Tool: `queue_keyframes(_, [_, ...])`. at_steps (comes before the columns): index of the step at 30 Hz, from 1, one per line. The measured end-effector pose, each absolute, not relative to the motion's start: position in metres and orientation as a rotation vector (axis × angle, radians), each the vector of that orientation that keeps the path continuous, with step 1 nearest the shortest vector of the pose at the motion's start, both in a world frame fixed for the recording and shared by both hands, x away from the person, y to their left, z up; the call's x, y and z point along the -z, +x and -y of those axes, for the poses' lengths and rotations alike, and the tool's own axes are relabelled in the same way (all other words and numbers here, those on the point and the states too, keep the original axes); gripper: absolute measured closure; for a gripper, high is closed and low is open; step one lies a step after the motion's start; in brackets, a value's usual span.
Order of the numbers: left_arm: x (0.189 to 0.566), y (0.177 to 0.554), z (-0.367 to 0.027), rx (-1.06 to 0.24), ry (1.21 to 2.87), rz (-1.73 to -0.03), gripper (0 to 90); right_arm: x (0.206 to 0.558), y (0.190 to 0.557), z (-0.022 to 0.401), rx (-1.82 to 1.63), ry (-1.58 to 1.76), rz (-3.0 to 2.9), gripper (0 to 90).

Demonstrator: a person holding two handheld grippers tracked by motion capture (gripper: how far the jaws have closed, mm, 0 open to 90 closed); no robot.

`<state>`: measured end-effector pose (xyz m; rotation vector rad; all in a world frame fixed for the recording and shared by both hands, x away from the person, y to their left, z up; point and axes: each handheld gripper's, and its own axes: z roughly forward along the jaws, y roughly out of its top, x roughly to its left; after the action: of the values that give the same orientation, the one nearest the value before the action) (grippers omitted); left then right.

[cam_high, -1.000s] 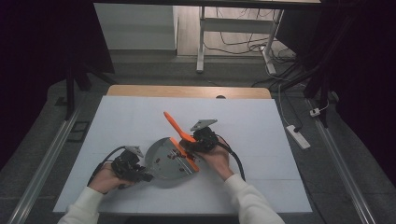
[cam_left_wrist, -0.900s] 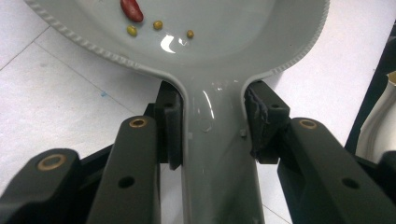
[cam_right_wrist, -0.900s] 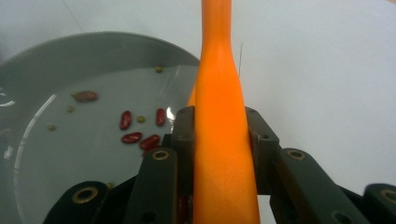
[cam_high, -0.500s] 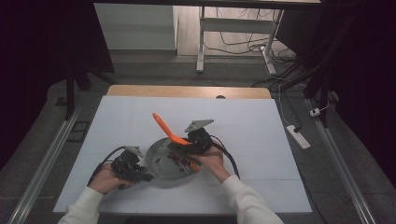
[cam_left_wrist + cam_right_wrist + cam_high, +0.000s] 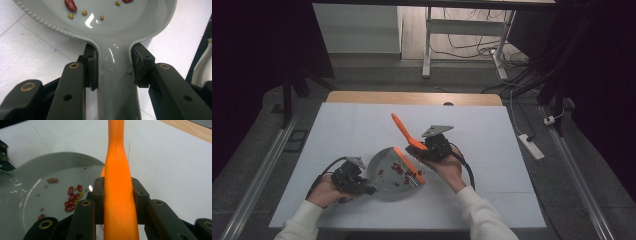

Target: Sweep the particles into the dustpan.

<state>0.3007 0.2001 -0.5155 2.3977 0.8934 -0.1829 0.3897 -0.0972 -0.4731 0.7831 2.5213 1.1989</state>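
— Starting nearest: why is the grey dustpan (image 5: 388,172) held by its handle low on the white table (image 5: 492,145)?

— It appears to be kept flat so that beans can be swept in. The left gripper (image 5: 354,181), at about seven o'clock on the table, is closed on the neck of the handle — in the left gripper view the two pads (image 5: 91,67) are pressed against either side of it, with no gap seen.

— And what lies in the pan?

— Red beans (image 5: 400,170) and a few small yellowish ones (image 5: 70,16) are scattered across it, gathered mostly towards the mouth.

— Further out, at four o'clock?

— The right gripper (image 5: 428,151) is clamped on the orange brush (image 5: 404,134); in the right gripper view the orange handle (image 5: 119,195) is squeezed between both jaws. The handle is tilted up towards eleven o'clock, while the brush head is set at the dustpan's orange lip (image 5: 410,165) — a placement judged to suit pushing beans inward.

— Is any bean left on the table?

— That cannot be told; anything so small is lost in the high view.
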Motion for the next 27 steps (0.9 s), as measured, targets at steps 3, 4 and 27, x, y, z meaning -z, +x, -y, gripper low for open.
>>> queue_keyframes(3, [0.515, 0.3, -0.2, 0.181, 2.395, -0.893, 61.3, 0.474, 0.388, 0.103, -1.177, 0.811, -2.506, 70.3])
queue_keyframes(4, [0.515, 0.3, -0.2, 0.18, 2.394, -0.894, 61.3, 0.475, 0.387, 0.105, -1.155, 0.816, -2.495, 70.3])
queue_keyframes(27, [0.516, 0.3, -0.2, 0.183, 2.395, -0.891, 61.3, 0.494, 0.371, 0.099, -1.091, 0.82, -2.557, 70.1])
